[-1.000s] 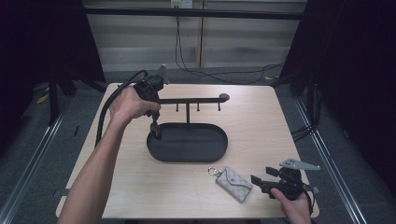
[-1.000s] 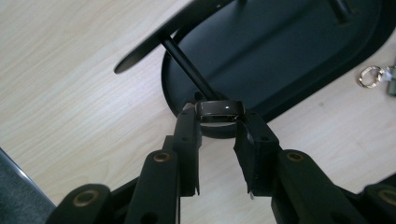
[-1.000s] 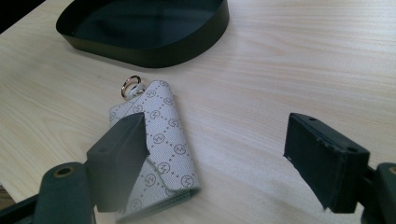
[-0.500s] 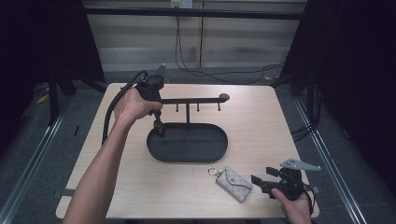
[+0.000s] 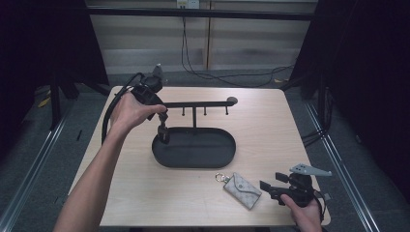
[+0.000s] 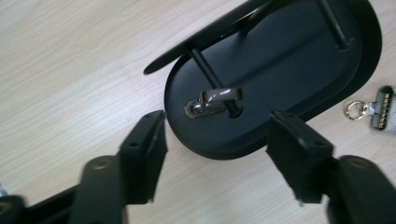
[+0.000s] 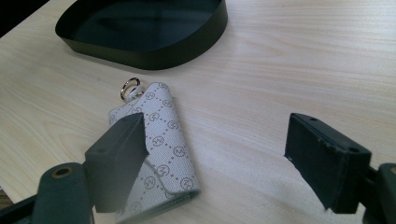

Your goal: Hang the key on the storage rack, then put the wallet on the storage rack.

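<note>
My left gripper (image 5: 163, 126) sits left of centre in the high view, held by my left hand (image 5: 129, 112) above the left end of the black oval tray (image 5: 218, 155), and its jaws have just been opening; in the left gripper view they stand apart with nothing between them. Looking along them, I see a small brown clip-like piece (image 6: 212, 100) lying on the tray floor in the middle of that frame, at the foot of a thin black peg (image 6: 208, 73); whether it touches the peg I cannot tell. The tray (image 6: 364, 51) carries a black stand (image 5: 194, 116) with a horizontal bar (image 5: 203, 103) running across the upper middle of the high view, short pegs hanging from it. My right gripper (image 5: 270, 189) is at the lower right of the high view, held level in my right hand (image 5: 304, 212) near the counter's (image 5: 270, 125) front edge, its jaws pointing left in the frame toward the grey patterned key pouch (image 5: 241, 189). In the right gripper view those jaws are apart and press on nothing: the pouch (image 7: 163, 154) lies flat on the counter at the lower left of the frame, partly behind the left-hand jaw, with its metal ring (image 7: 130, 87) pointing toward the tray (image 7: 196, 39) at the top of the frame. The pouch is near the tray but apart from it, below the tray's right end in the high view. The ring (image 6: 355, 110) also shows at the right edge of the left gripper view.
</note>
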Demonstrator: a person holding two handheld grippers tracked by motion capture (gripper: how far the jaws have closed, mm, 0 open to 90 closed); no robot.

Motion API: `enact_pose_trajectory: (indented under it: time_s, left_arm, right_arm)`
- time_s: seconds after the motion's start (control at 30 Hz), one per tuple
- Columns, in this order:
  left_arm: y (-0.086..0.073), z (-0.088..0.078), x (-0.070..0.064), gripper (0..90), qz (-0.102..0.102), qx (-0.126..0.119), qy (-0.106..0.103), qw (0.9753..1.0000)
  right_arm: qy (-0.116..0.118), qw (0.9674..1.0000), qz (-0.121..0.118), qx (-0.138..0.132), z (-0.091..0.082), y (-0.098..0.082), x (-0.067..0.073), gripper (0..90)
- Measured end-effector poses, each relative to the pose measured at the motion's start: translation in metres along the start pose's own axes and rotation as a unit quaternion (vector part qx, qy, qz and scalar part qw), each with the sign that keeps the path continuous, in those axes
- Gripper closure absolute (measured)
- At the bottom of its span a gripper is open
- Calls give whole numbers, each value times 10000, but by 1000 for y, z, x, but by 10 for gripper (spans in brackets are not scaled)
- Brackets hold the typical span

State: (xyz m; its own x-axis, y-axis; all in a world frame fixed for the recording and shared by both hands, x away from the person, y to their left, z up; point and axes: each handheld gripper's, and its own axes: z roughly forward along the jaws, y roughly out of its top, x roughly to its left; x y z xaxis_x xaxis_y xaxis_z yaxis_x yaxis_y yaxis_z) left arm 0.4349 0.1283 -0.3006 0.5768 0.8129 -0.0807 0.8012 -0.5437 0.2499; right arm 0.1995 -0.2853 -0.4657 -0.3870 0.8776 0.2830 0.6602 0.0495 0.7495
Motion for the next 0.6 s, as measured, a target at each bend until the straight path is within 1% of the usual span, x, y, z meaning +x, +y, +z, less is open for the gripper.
enact_pose_trajectory:
  time_s: [0.03, 0.07, 0.13, 0.17, 0.23, 0.27, 0.3, 0.33, 0.37, 0.4, 0.43, 0.47, 0.5, 0.53, 0.57, 0.6]
  left_arm:
    - [-2, 0, 1, 337, -21, -30, -4, 10000]
    - [-5, 0, 1, 327, 25, -81, -30, 10000]
    - [-11, 2, 2, 310, 36, -154, -166, 9997]
    - [-14, 2, 2, 296, 71, -208, -197, 9996]
    - [-20, 3, 4, 280, 44, -329, -268, 9991]
    - [-23, 2, 5, 280, 87, -362, -209, 9991]
    - [-26, 2, 6, 275, 95, -445, -200, 9988]
    - [-29, 0, 7, 264, 72, -615, -249, 9978]
    - [-35, -3, 9, 243, 211, -731, -358, 9965]
    - [-38, -4, 9, 197, 221, -790, -450, 9956]
    - [-42, -5, 9, 182, 283, -871, -562, 9942]
    - [-45, -6, 9, 182, 288, -912, -574, 9938]
    - [-48, -7, 9, 192, 311, -973, -541, 9933]
    - [-51, -8, 9, 198, 376, -1008, -580, 9925]
    - [-54, -7, 10, 197, 398, -1028, -672, 9916]
    - [-58, -6, 12, 199, 386, -980, -843, 9909]
  right_arm:
    - [-6, 10000, -5, 2, 0, 0, 0, 203]
    - [-14, 10000, -5, 1, 0, 0, 0, 203]
    - [-19, 10000, 2, -2, 0, 0, 0, 203]
    - [-12, 10000, 2, -9, 0, 0, 0, 202]
    - [-9, 10000, 5, 1, 1, 0, 0, 201]
    - [-35, 10000, 2, 18, 1, 0, 0, 200]
    - [-35, 10000, -19, 28, 1, 0, 0, 200]
    - [-35, 10000, -29, 29, 1, 0, 1, 201]
    - [-40, 10000, -10, 40, 1, 0, 2, 200]
    - [-45, 10000, -28, 33, 0, 0, 1, 199]
    - [-47, 10000, -27, 27, 0, 0, 1, 199]
    - [-46, 10000, -33, 13, 0, 0, 1, 199]
    - [-48, 10000, -34, 14, 0, 0, 1, 198]
    - [-57, 10000, -22, 30, 0, 0, 1, 198]
    - [-58, 10000, -16, 40, 1, 0, 1, 198]
    - [-70, 10000, -22, 43, 1, 0, 1, 198]
